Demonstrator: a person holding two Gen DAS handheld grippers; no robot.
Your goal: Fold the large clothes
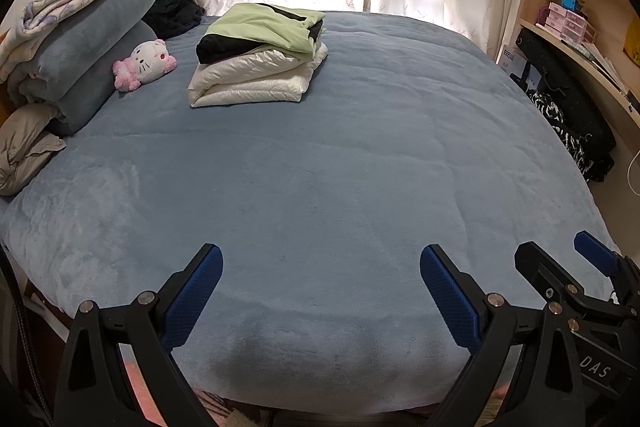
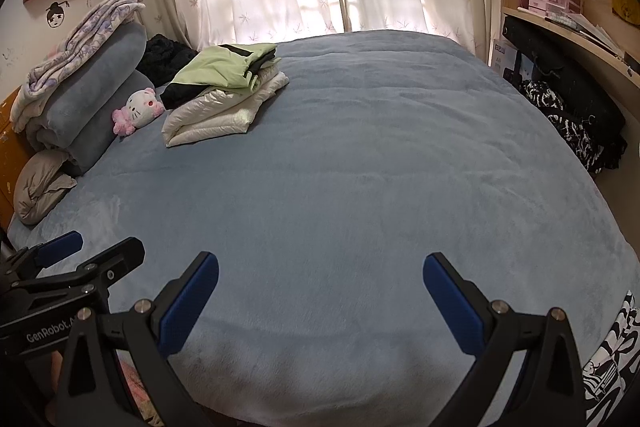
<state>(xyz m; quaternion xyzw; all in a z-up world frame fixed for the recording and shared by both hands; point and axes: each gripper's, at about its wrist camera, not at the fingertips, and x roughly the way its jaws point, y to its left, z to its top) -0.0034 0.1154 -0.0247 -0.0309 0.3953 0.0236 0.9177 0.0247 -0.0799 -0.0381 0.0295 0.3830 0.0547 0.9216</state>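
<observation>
- Left gripper (image 1: 320, 287): jaws spread wide, nothing between them, hovering over the near edge of the blue bed cover (image 1: 340, 155).
- Right gripper (image 2: 320, 291): same, jaws apart and empty, just beside the left one.
- Folded stack at about 11 o'clock, far side of the bed: green-and-black jacket (image 1: 264, 29) on top of a white puffer coat (image 1: 256, 79).
- Black-and-white patterned garment (image 2: 608, 359) hangs off the bed edge at 4 o'clock in the right wrist view; likely the next piece, can't confirm.
- Handling guess: thin, soft, light, will drape and slump. Pinch at shoulders or hem corners, one gripper each.
- Puffer looks slick and springy; stack may slide if bumped.
- Plush cat toy (image 1: 144, 65) at 10 o'clock, clear of the work area.
</observation>
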